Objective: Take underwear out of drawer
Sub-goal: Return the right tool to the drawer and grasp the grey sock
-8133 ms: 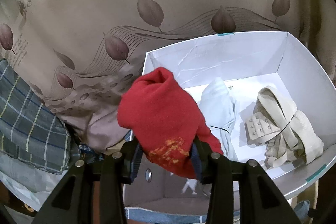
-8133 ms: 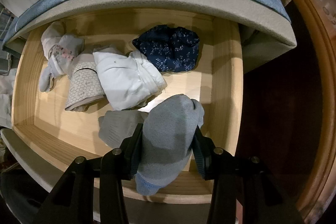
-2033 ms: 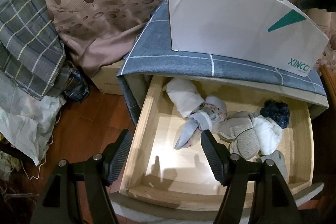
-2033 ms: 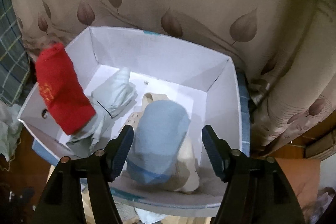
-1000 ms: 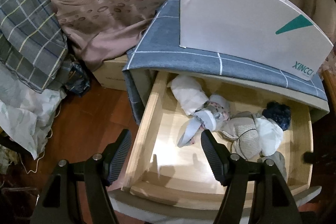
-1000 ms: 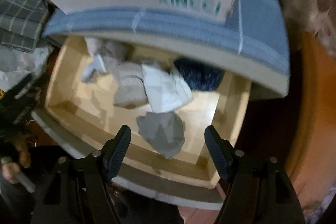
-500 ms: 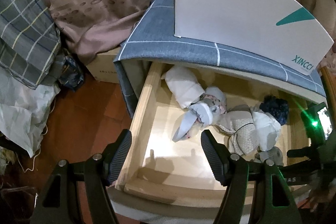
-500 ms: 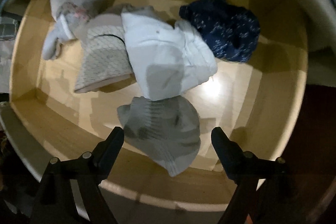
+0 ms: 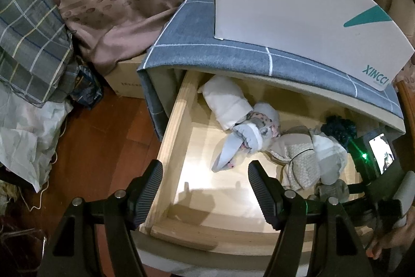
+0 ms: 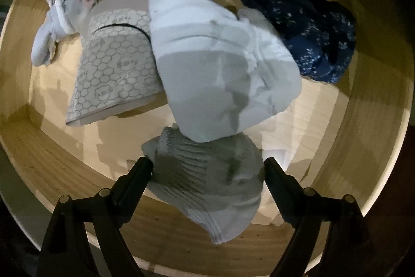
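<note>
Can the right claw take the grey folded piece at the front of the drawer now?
Probably yes: the right claw is open around the grey folded piece. The white bundle overlaps its far edge.

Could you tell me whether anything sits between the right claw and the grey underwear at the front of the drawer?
Nothing visible does: the open right claw already straddles the grey underwear. A white bundle overlaps its far edge.

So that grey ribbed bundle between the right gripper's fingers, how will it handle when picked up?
The grey ribbed bundle is soft, creased knit: probably squashes and droops. It looks light. The white bundle overlaps it, so it may drag.
</note>
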`<state>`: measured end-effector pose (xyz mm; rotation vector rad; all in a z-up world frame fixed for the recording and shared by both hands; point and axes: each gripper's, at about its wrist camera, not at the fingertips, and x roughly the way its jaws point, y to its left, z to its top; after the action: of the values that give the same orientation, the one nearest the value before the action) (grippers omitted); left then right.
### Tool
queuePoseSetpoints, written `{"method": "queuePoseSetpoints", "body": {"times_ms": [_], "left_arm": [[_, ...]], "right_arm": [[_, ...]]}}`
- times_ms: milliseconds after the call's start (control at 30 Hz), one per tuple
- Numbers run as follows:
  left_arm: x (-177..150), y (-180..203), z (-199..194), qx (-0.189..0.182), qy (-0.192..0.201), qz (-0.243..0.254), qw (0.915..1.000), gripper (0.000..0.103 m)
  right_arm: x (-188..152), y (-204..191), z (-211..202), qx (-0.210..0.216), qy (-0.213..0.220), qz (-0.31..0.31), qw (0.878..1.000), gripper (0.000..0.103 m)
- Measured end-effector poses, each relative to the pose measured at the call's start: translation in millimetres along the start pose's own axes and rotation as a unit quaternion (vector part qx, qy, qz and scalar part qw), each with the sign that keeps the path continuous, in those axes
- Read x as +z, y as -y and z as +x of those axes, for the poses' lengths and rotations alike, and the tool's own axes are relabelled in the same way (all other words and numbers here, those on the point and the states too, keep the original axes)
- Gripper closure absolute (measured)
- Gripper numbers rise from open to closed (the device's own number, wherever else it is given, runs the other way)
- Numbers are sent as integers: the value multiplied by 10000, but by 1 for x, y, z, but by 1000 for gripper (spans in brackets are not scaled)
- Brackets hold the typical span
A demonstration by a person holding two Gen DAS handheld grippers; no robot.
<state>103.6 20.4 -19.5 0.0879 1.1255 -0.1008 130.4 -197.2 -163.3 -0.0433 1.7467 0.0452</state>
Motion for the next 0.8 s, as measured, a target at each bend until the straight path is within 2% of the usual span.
{"method": "queuePoseSetpoints", "body": {"times_ms": [167, 233, 433, 800], "left_arm": [[0, -1, 2, 22, -56, -13, 10000, 33], [-1, -1, 3, 26, -73, -16, 10000, 33], [-1, 2, 5, 71, -102, 53, 9999, 33], [-3, 14, 7, 26, -152, 343, 9993, 33]], "right_arm": [[-5, -11, 8, 28, -56, 17, 10000, 34], [-6, -9, 8, 62, -84, 36, 9999, 43], [-20, -3, 11, 37, -28, 145, 9999, 56], [-51, 27, -14, 198, 473, 727, 9960, 60]]}}
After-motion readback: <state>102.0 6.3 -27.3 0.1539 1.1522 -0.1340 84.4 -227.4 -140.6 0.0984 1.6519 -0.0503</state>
